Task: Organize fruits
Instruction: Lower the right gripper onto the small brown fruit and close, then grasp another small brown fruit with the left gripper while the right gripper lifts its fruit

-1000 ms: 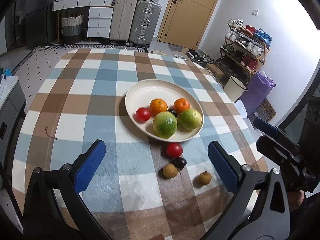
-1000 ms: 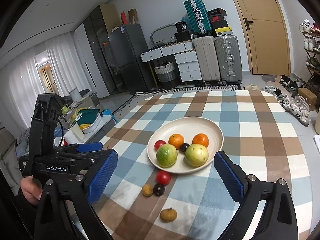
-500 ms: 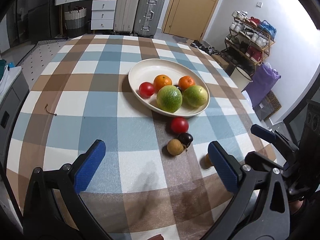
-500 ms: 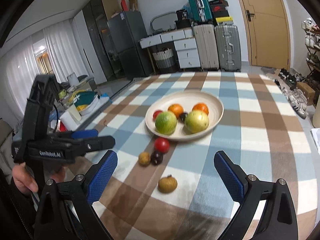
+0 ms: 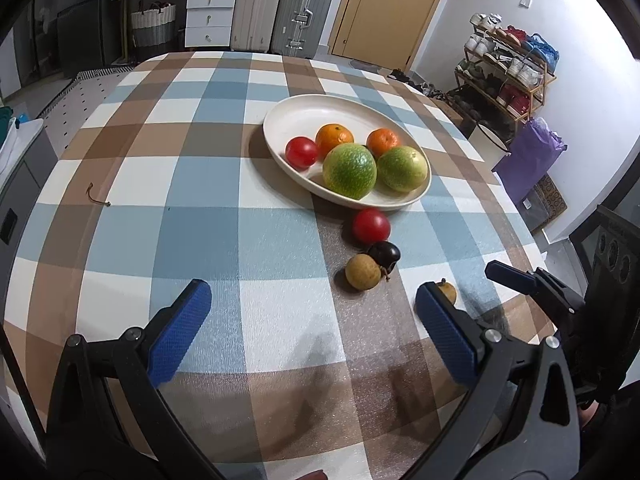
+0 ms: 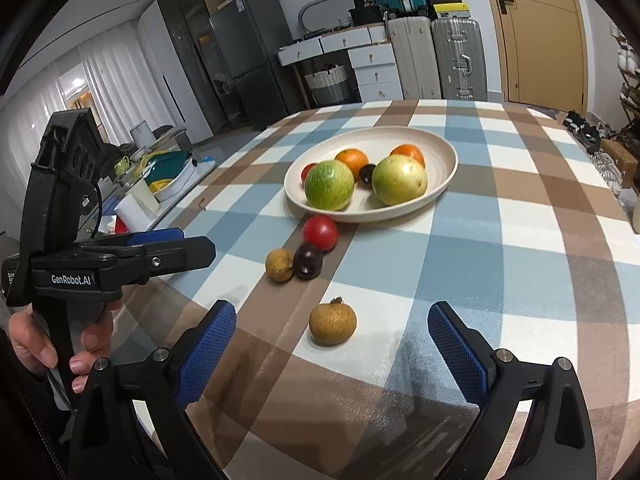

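A cream plate (image 5: 308, 114) (image 6: 440, 148) on the checked tablecloth holds two oranges, two green fruits, a red tomato and a dark fruit. Loose in front of it lie a red tomato (image 5: 371, 225) (image 6: 320, 233), a dark plum (image 5: 385, 253) (image 6: 307, 261), a brown longan (image 5: 362, 271) (image 6: 279, 265) and a second longan (image 6: 332, 323), partly hidden behind my left finger (image 5: 447, 291). My left gripper (image 5: 312, 330) is open and empty, short of the fruit. My right gripper (image 6: 332, 354) is open and empty, its jaws either side of the second longan, just short of it.
The table edge runs close on the right in the left wrist view. Suitcases (image 5: 280, 8), drawers and a door stand beyond the table; a shoe rack (image 5: 504, 76) is at the right. The left gripper body and hand (image 6: 80, 264) show at the left of the right wrist view.
Both grippers have moved lower and closer to the loose fruit. The right gripper has closed in on the near longan. Jaws stay open.
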A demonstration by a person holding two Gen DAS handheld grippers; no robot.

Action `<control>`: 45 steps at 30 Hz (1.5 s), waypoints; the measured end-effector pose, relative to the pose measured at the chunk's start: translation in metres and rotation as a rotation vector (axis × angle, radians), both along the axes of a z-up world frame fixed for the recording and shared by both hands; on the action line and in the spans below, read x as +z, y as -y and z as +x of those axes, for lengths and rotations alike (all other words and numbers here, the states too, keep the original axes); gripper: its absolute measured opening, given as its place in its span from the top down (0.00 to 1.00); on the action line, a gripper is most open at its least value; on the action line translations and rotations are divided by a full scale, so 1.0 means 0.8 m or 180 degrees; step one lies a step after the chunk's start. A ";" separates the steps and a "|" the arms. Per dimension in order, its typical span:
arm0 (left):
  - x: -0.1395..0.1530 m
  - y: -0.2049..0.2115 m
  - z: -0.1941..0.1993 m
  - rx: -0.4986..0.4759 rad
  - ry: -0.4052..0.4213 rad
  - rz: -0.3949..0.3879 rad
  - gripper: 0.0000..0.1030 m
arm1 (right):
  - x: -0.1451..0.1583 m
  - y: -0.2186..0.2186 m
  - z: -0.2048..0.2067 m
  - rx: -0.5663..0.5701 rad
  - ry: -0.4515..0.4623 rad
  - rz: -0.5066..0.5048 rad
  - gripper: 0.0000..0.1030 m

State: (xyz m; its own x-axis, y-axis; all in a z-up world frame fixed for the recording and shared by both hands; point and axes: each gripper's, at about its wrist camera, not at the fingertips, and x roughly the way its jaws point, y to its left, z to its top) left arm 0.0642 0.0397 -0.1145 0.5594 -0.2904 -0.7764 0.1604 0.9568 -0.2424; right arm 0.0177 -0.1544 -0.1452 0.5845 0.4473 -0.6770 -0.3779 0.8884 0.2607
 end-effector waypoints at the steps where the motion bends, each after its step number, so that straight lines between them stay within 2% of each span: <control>1: -0.001 0.000 0.001 0.0005 -0.0006 0.0005 0.01 | -0.002 -0.001 0.001 0.0010 -0.0012 -0.0015 0.04; 9: -0.012 -0.004 0.005 0.0024 -0.0079 -0.0017 0.01 | -0.015 -0.004 0.009 0.0045 -0.0175 -0.0012 0.27; 14: -0.014 -0.005 0.006 0.0031 -0.0090 -0.0015 0.01 | -0.017 -0.012 0.008 0.0120 -0.0185 -0.0081 0.30; 16: -0.016 -0.006 0.006 0.0032 -0.0101 -0.0025 0.01 | -0.017 -0.016 0.007 0.0157 -0.0177 -0.0108 0.35; 17: -0.017 -0.007 0.006 0.0032 -0.0107 -0.0031 0.01 | -0.018 -0.018 0.008 0.0176 -0.0190 -0.0118 0.41; 20: -0.021 -0.008 0.008 0.0032 -0.0127 -0.0030 0.01 | -0.025 -0.022 0.013 0.0233 -0.0304 -0.0091 0.52; 22: -0.023 -0.007 0.009 0.0033 -0.0126 -0.0005 0.01 | -0.025 -0.021 0.014 0.0316 -0.0331 0.0028 0.71; 35: -0.036 0.013 0.030 -0.0107 -0.0193 0.0073 0.01 | -0.018 -0.008 0.020 0.0225 -0.0248 0.0110 0.72; 45: -0.049 0.034 0.048 -0.0261 -0.0322 0.0011 0.01 | -0.012 0.010 0.032 0.0159 -0.0245 0.0278 0.72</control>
